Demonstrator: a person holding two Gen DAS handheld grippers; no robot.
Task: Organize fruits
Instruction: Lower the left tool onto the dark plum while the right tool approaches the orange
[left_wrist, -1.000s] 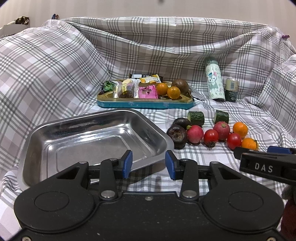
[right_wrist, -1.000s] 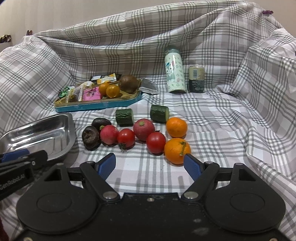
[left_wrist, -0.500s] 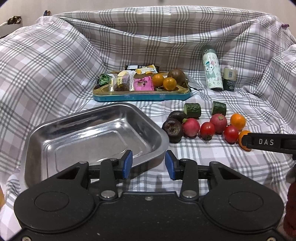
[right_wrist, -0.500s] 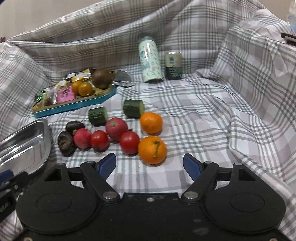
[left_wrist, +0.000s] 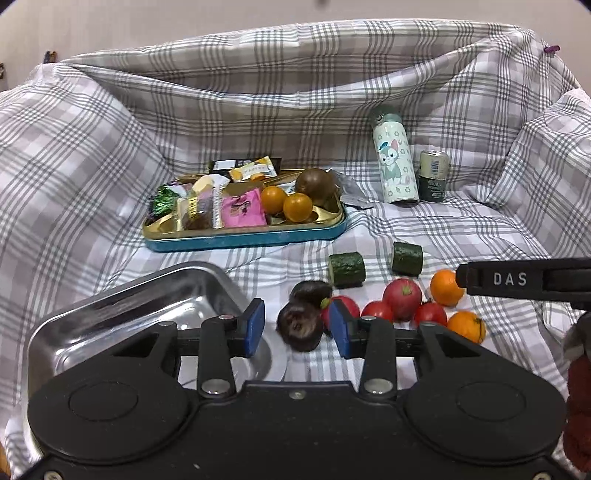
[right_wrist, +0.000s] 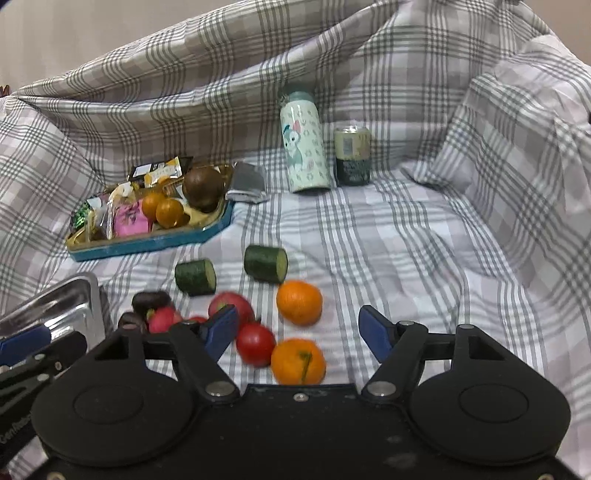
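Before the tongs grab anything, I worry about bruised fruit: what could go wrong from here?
The fruits lie bunched: the right tongs, jaws closing around nothing yet, could knock the tomato beside the near orange. Round fruit may roll on the creased cloth. The left tongs could nudge the steel tray.

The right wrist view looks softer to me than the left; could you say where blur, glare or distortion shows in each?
Right wrist view: motion blur smears the red fruits near the tool; bottle fairly sharp. Left wrist view: mostly crisp, glare streaks on steel tray, dark fruit slightly blurred. Both: fisheye bending, dark corners.
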